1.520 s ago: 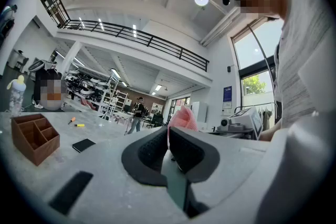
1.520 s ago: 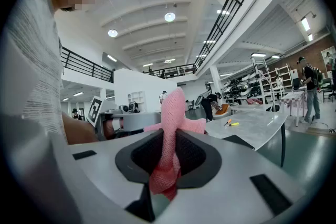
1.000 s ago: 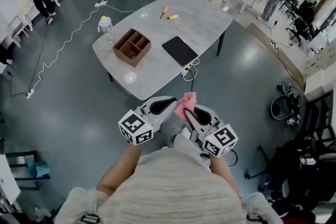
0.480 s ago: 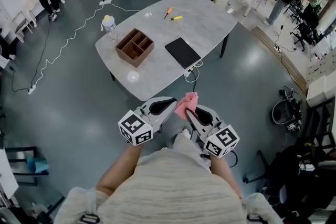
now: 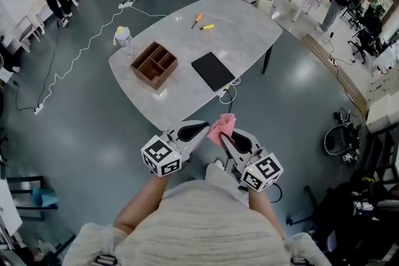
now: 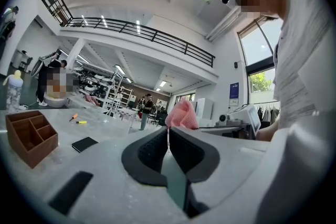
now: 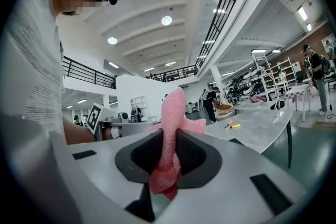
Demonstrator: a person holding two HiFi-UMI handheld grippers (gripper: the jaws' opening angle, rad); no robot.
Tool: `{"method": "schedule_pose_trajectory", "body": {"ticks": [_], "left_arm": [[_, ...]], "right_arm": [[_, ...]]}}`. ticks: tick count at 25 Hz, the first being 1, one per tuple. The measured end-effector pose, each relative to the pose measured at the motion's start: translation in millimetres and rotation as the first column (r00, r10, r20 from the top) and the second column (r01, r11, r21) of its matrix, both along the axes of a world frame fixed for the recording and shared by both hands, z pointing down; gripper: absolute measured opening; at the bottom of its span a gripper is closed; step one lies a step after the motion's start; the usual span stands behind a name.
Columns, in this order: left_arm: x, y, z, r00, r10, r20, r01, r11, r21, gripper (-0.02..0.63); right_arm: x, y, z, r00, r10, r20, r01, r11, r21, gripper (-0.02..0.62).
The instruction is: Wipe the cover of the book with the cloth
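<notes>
The book (image 5: 213, 70) is flat, black and closed. It lies on the gray table (image 5: 249, 28), well apart from both grippers, at their 12 o'clock. The right gripper (image 7: 169, 149) pinches the pink cloth (image 7: 172, 113) tight. The left gripper (image 6: 168, 139) is closed on nothing. A brown wooden box (image 5: 154, 61) sits at the book's 9 o'clock, and two screwdrivers (image 5: 196, 19) lie at its 12 o'clock.

Book (image 5: 213, 70) lying clear on the table (image 5: 249, 34)
Bare top is ringing it; the box (image 5: 154, 63) is sitting to its left, a cable (image 5: 227, 95) is hanging just beside.
</notes>
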State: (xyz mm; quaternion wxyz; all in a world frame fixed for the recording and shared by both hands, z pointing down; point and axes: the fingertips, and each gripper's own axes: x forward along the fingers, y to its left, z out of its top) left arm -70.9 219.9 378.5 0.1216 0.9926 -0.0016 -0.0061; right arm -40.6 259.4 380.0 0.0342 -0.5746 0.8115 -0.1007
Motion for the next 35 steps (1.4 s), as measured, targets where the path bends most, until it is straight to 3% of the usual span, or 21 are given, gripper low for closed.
{"method": "schedule_pose_trajectory", "body": {"ticks": [13, 24, 35], "left_arm": [[83, -58, -2, 0.997, -0.065, 0.049, 0.065, 0.998, 0.002, 0.020], [104, -114, 16, 0.992, -0.106, 0.062, 0.108, 0.994, -0.034, 0.021], [124, -214, 6, 0.997, -0.067, 0.025, 0.067, 0.998, -0.001, 0.021]], "right_arm": [[99, -64, -12, 0.999, -0.049, 0.018, 0.049, 0.999, 0.016, 0.066], [125, -127, 6, 0.996, -0.079, 0.042, 0.080, 0.997, -0.015, 0.066], [148, -225, -4, 1.000, -0.028, -0.007, 0.028, 0.999, -0.037, 0.067]]}}
